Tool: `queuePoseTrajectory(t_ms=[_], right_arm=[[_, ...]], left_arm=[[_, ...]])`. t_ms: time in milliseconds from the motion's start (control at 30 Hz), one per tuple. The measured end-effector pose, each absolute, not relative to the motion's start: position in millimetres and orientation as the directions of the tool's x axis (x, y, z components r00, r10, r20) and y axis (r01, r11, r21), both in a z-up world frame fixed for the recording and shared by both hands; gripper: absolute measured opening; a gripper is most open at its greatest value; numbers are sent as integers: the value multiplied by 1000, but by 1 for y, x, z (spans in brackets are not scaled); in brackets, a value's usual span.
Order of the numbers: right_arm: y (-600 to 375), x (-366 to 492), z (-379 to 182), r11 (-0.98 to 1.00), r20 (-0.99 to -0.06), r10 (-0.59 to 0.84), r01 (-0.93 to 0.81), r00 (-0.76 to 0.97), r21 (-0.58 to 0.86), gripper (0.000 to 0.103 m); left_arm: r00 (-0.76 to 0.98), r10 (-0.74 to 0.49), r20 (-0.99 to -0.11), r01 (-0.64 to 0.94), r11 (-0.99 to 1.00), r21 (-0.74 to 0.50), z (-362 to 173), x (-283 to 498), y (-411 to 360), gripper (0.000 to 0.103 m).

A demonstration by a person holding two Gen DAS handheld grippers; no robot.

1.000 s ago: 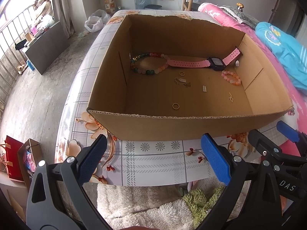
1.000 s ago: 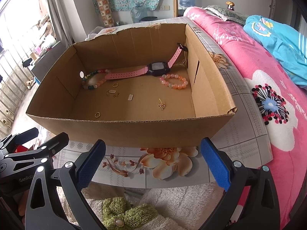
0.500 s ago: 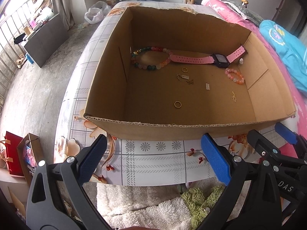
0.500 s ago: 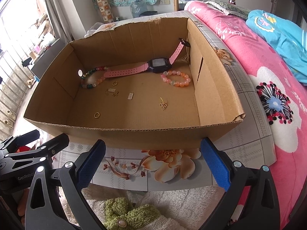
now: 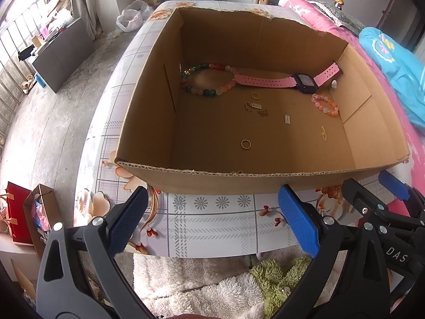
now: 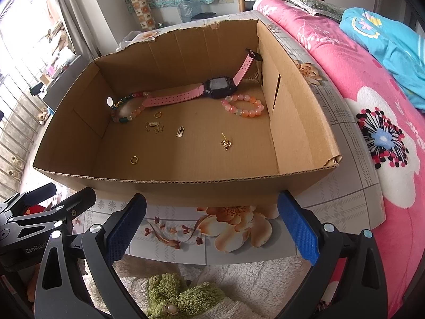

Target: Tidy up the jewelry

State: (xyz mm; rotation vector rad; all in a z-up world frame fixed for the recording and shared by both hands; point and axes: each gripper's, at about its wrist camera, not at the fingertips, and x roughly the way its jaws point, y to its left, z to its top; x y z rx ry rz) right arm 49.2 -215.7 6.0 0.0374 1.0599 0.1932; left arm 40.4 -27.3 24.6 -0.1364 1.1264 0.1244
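Note:
An open cardboard box stands on a flowered table. On its floor lie a pink-strapped watch, a multicoloured bead bracelet, a smaller pink-orange bead bracelet, a gold ring, a second small ring, small gold charms and a gold chain piece. My left gripper hangs open before the box's near wall. My right gripper is open too, also short of the near wall. Both are empty.
The table's flowered cloth ends just under the grippers, above a white fluffy rug with green plush slippers. A pink bed runs along the right. Paper bags stand on the floor at left.
Both grippers have risen and tilted over the box, so more of its floor shows. Nothing inside the box has moved, and both stay open.

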Motion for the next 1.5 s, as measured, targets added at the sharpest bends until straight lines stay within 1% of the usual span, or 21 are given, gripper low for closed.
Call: queuePoseTrajectory(t_ms=[1500], right_arm=[[-213, 46, 5, 982, -862, 181, -135, 473, 132, 97]], left_arm=[[426, 38, -904, -168, 985, -37, 25, 39, -26, 95]])
